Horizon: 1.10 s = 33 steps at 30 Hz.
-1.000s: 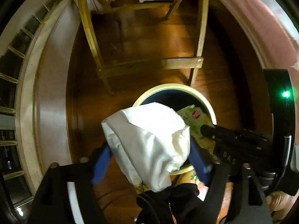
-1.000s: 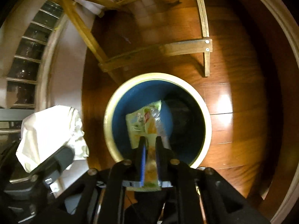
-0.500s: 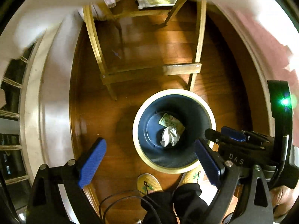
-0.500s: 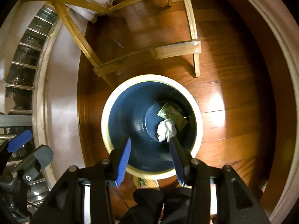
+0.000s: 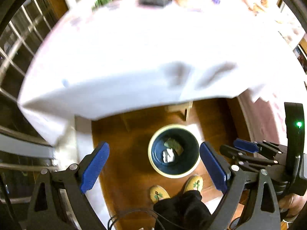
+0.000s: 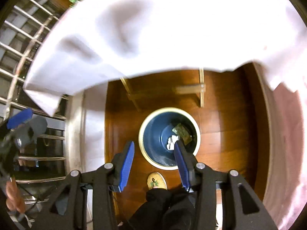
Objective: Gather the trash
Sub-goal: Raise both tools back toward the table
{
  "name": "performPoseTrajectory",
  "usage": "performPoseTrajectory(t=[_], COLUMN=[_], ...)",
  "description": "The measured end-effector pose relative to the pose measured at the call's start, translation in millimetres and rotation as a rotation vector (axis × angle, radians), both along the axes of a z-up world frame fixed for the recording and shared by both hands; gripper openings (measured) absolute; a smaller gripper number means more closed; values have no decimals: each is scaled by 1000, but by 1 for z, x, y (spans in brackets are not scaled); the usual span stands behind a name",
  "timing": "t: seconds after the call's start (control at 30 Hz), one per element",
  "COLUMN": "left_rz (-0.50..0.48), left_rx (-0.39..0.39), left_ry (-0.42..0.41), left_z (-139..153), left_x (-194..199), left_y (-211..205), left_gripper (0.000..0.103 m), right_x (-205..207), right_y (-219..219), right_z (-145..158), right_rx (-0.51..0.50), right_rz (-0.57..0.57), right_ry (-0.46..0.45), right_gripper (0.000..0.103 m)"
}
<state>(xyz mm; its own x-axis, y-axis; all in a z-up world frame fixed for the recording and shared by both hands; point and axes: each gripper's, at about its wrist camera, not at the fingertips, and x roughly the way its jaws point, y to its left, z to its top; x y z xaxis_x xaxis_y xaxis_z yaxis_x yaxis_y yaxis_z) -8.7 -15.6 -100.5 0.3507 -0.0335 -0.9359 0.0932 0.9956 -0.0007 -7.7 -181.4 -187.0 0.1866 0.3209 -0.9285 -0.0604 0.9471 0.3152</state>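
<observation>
Round dark-blue bin with cream rim (image 5: 173, 173) on wooden floor, holding crumpled white paper (image 5: 168, 155) and greenish wrapper (image 5: 173, 145); left gripper (image 5: 153, 169) spread wide, empty; right gripper (image 6: 153, 164) half open, empty; both high above, aimed steeply down.

Dark-blue bin (image 5: 173, 169) with cream rim, white wad (image 5: 168, 155), blue-padded claws, yellow slippers (image 5: 158, 194).

One bin (image 5: 173, 173), blue inside with a cream rim, stands on the wood floor. Inside the bin: one crumpled white paper wad (image 5: 168, 155) and one flat greenish wrapper (image 5: 173, 146), touching each other. Just beside the bin: two yellow embroidered slippers (image 5: 158, 194); beyond the bin, one table under one white tablecloth (image 5: 134, 57).
</observation>
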Motion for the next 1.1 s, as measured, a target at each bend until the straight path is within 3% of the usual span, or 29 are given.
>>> performPoseTrajectory(t=[0.3,0.47,0.63,0.83,1.1], left_rz=[-32,-49,-34,-2,20], left_rx=[-16,-36,-54,-97,-59], left_ry=[-161,-250,-304,-288,-306], left_z=[112,155,180,196,194], left_x=[-2,-2,5,27,73], left_y=[14,19,25,33,23], left_gripper=[94,94,94,94,94], right_x=[-8,-4,3,22,91], right_y=[0,-1,-1,-6,-29], right_z=[108,153,196,227,230], right_rx=[15,0,-13,-8,53], right_rz=[-37,-63,-90,-99,-81], right_ry=[-116,-202,-305,-366,-351], right_gripper=[43,43,43,43,43])
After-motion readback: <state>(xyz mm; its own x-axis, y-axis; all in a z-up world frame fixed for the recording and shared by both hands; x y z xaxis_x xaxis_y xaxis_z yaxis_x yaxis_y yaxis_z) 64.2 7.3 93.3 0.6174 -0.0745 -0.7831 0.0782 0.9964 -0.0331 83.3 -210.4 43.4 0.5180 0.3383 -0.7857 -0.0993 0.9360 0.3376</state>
